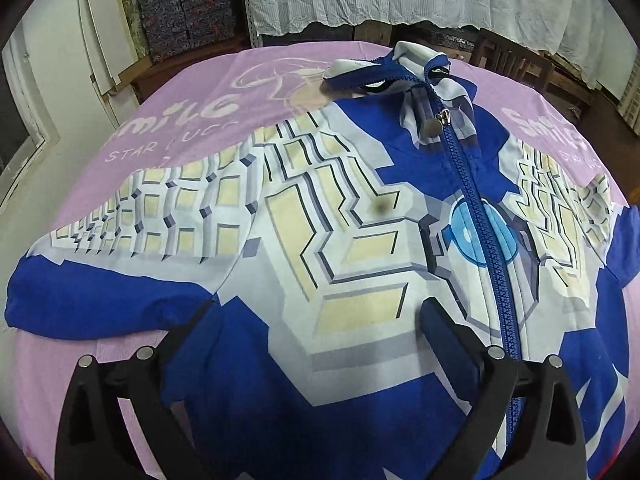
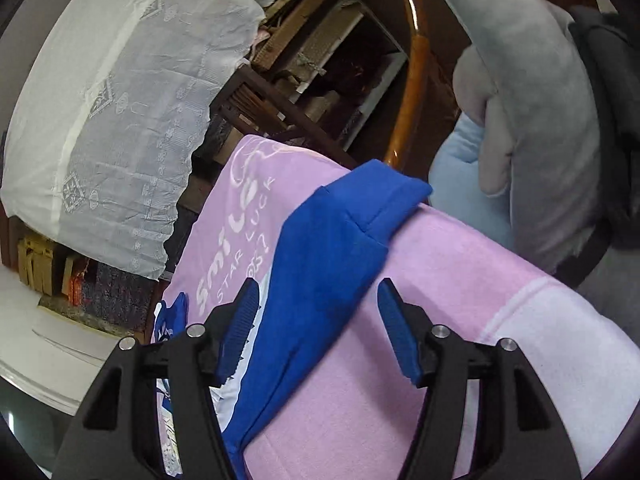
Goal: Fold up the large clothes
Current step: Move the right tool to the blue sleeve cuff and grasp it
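Left hand-held gripper (image 1: 320, 320) hangs low over the front of the jacket (image 1: 340, 240), its jaws spread wide and grasping nothing — the dark blue pads sit apart above the printed chest panel, just left of the blue zipper (image 1: 480, 220). This jacket, blue with a white and pale-yellow block print, lies face up and zipped on the pink cloth (image 1: 180, 112) that covers the tabletop, collar at the far side and one sleeve stretched out to the left. Right hand-held gripper (image 2: 316, 320) is likewise released, its ridged blue fingers (image 2: 240, 328) standing either side of a plain blue sleeve (image 2: 332, 248) without closing on it — the cuff end reaches the far edge of the pink cloth. Beyond that edge sit a grey plush toy (image 2: 532, 120) and a white lace cover (image 2: 120, 100).
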`<state>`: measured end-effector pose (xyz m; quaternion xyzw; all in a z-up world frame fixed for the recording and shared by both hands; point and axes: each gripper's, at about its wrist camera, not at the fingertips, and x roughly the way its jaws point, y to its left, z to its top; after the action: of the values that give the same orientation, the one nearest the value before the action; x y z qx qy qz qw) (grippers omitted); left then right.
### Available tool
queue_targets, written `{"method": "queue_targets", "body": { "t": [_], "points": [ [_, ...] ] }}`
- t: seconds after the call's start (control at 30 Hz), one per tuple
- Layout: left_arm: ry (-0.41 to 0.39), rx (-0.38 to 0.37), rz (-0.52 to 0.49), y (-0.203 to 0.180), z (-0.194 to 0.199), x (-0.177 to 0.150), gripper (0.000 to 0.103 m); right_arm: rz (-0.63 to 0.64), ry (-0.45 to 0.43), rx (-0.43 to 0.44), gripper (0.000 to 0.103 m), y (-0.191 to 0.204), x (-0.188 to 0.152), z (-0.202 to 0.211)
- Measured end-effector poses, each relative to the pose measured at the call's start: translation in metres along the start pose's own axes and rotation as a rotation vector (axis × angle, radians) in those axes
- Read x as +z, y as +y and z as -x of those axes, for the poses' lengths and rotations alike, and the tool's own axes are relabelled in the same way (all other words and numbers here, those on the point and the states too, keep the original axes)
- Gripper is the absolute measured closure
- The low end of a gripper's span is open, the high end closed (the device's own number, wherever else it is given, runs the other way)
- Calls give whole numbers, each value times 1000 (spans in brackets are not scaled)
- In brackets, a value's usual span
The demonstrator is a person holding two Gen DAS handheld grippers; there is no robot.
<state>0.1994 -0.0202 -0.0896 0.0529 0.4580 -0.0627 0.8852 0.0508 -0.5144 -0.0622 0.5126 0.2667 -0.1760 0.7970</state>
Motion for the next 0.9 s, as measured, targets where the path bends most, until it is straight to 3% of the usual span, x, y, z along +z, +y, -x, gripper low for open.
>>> {"method": "queue_targets", "body": {
  "t": [0.2, 0.33, 0.43, 0.53, 0.63, 0.67, 0.73, 0.9],
  "points": [
    [-1, -16, 8, 3, 1, -1, 3, -2, 68, 7, 45, 3, -9, -24],
    [15, -29, -5, 4, 4, -1, 3, 30, 36, -3, 45, 12, -13, -32],
    [-15, -34, 30, 17, 15, 4, 3, 102, -16, -45, 49, 26, -13, -45],
    [-47, 39, 94, 38, 22, 10, 3, 159, -65, -87, 52, 32, -15, -53],
    [-21, 86, 185, 65, 16, 13, 3, 235, -93, -143, 54, 41, -18, -59],
    [-4, 84, 220, 75, 13, 14, 3, 243, -96, -155, 58, 41, -18, -60],
    [16, 88, 269, 91, 9, 16, 3, 220, -85, -164, 89, 33, -15, -62],
    [35, 121, 393, 133, 6, 20, 3, 181, -74, -101, 96, 27, -13, -56]
  ]
}}
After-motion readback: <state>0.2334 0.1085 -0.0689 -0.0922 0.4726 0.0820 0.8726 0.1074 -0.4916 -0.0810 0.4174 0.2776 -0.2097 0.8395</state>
